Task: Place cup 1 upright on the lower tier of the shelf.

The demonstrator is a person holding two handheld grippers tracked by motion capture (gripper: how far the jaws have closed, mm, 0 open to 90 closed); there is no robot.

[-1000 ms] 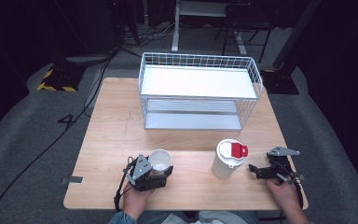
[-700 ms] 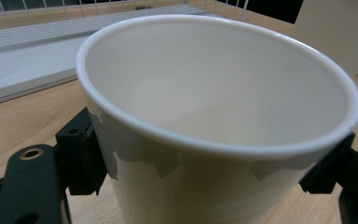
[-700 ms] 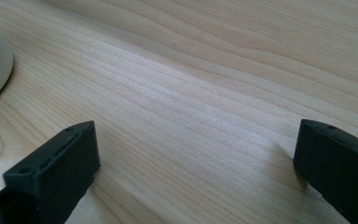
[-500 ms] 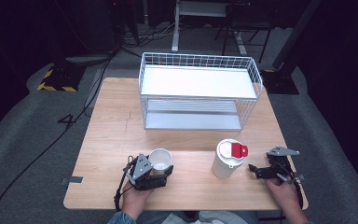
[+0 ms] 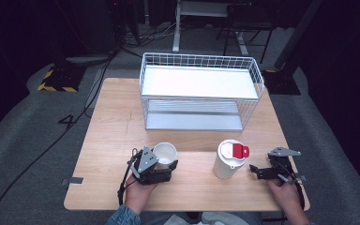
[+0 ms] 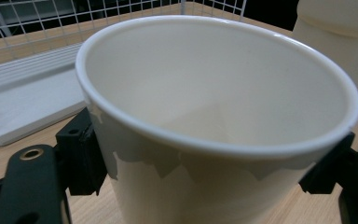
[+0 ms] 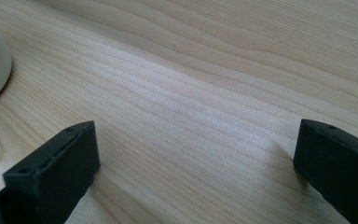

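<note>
At table front: left tongs (image 5: 166,165) clamped on open cup (image 5: 165,153); lift straight, keep level. Right tongs (image 5: 258,171) wide, empty beside lidded cup (image 5: 229,159).

White paper cup (image 5: 165,153), empty, upright w/ open rim up. Sits near front-left of surface (image 5: 112,140), pinched at both sides.

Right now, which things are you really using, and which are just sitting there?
Using:
- open paper cup, squeezed in the left claw
- left claw

Just sitting there:
- cup with the red-tabbed lid, standing alone
- wire basket at the back
- right claw, open with nothing in it
- table
</note>
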